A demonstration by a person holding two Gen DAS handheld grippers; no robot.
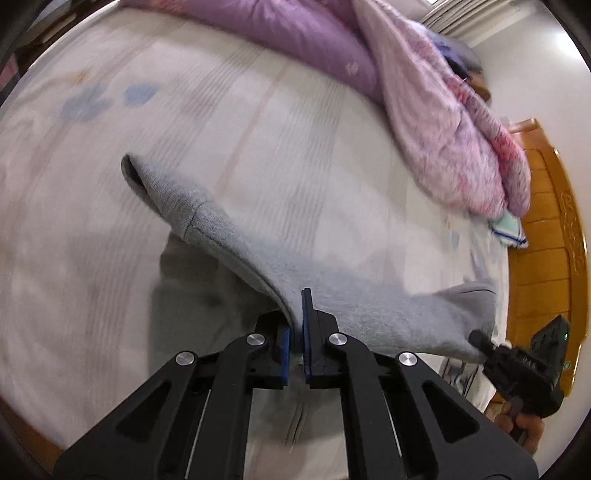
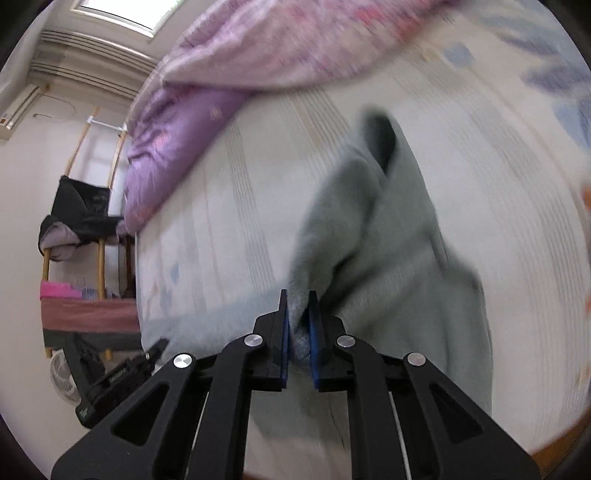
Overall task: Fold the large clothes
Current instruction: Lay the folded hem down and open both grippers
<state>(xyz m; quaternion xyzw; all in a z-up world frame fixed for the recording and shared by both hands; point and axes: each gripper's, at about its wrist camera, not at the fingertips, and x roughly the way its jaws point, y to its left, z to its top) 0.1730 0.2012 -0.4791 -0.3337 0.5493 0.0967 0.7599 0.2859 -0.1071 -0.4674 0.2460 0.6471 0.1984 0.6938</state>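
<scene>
Grey knit in both grips: the left gripper [image 1: 297, 332] is pinched tight on the sweater [image 1: 332, 295] edge, and the right gripper [image 2: 298, 332] is clamped on a bunched corner of it. The garment hangs lifted between them above the bed [image 1: 110, 258], one open sleeve trailing far out (blur says it's all in motion). Looks like the carry-and-spread step. Next call, I'd judge: draw the two grips apart, pull the cloth taut, and lay it flat near the quilt [image 1: 295, 33].
</scene>
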